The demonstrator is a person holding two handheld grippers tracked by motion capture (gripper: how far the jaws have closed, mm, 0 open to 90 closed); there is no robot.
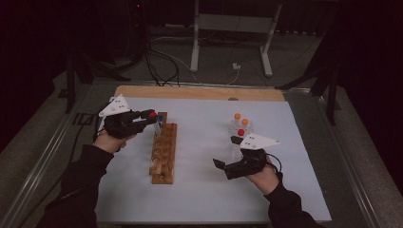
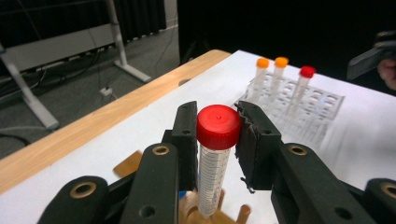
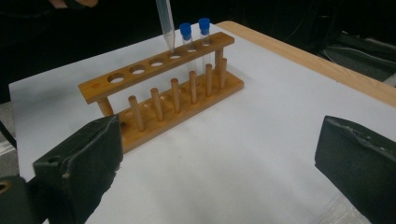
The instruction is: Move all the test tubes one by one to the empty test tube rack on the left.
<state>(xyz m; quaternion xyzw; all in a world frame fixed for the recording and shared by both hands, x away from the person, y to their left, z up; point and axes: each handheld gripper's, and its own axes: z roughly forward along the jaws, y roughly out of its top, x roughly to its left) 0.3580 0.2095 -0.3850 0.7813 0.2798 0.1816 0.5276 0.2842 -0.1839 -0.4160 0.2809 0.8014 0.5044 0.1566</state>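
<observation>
Two blue-capped tubes (image 3: 195, 39) stand in the end holes of the wooden rack (image 3: 161, 88) nearest the counter's far edge; the other holes along its top bar show nothing inside. In the right gripper view, the pointed tip of the red-capped tube (image 2: 215, 154) hangs just above the third hole from that end, and its upper part is cut off by the top of the frame. The left gripper (image 1: 151, 116) has its fingers clamped on this tube just under the cap, holding it upright over the rack near the counter's left edge. In the left gripper view the tube's lower end is hidden behind the gripper body, so whether it has entered the hole cannot be told there.

Toward the counter's right edge stands a clear plastic rack (image 2: 322, 109), hard to make out against the white counter (image 1: 199, 190); its outline is faint in the high view. It holds two orange-capped tubes (image 2: 272, 74) and one more red-capped one (image 2: 303, 86), all upright. What the tubes contain cannot be made out.

The right gripper (image 1: 227, 152) hovers just in front of the clear rack, fingers spread wide apart with nothing between them. Its far finger partly overlaps the clear rack in the high view.
</observation>
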